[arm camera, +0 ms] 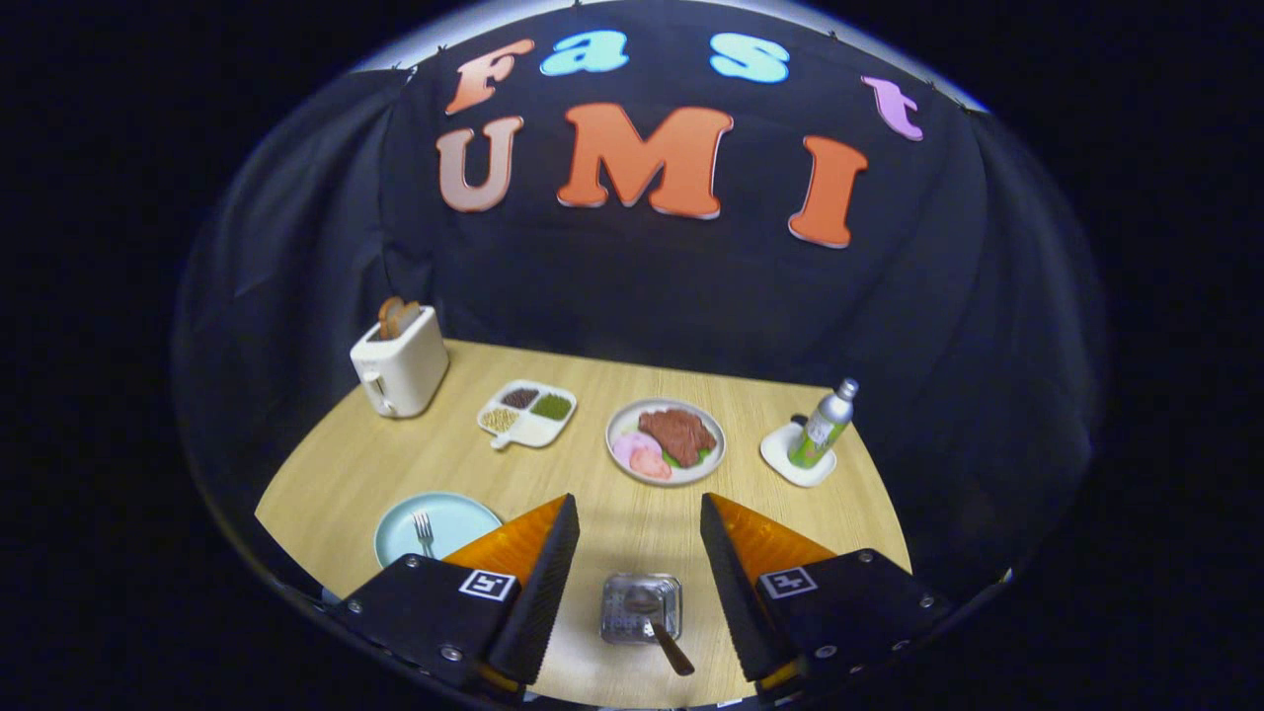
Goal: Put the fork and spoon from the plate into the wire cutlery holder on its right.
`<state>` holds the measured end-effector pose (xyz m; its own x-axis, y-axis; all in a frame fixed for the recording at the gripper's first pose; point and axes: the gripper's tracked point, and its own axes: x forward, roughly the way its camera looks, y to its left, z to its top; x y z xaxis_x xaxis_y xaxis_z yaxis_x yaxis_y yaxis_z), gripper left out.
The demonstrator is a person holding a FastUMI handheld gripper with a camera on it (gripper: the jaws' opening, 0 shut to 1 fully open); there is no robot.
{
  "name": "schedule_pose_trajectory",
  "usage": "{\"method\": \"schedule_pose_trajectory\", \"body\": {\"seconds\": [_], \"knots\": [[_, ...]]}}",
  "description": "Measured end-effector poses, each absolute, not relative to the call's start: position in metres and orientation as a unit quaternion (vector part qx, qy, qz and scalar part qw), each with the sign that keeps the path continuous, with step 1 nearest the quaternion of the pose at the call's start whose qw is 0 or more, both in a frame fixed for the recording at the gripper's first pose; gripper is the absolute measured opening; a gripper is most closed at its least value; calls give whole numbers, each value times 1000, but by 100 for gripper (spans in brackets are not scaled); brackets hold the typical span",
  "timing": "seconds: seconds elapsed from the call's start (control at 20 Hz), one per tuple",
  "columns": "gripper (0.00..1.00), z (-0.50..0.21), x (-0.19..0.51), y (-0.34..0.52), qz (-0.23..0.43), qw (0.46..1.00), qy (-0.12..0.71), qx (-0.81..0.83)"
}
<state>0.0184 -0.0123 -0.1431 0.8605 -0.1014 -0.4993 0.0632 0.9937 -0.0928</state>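
My gripper (640,515) hangs open above the wooden table (592,494), with nothing between its fingers. Below the gap between the fingers stands the wire cutlery holder (641,607). A spoon (664,637) rests in it, with its brown handle sticking out toward me. To the left of the holder, partly hidden behind my left finger, lies a light blue plate (449,523). A fork (425,533) lies on that plate, tines pointing away from me.
Beyond the fingers stand a plate of meat and ham (665,440), a divided tray of beans (527,413), a white toaster (400,363) with bread at the far left, and a green bottle (823,425) on a white coaster at the right.
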Motion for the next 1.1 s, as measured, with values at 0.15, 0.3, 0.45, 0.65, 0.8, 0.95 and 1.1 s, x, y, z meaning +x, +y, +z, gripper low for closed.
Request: {"method": "schedule_pose_trajectory", "body": {"seconds": [0.15, 0.3, 0.45, 0.65, 0.8, 0.95, 1.1], "knots": [[79, -88, 30, 23, -21, 985, 171, -33], [81, -38, 38, 49, -6, 996, 83, -42], [83, -16, 32, 73, 20, 998, 41, -37], [83, -52, 33, 122, 69, 993, 88, -29], [83, -95, 37, 152, 95, 986, 136, -30], [83, -147, 36, 176, 119, 972, 199, -41], [84, -191, 30, 197, 136, 955, 258, -57]]}}
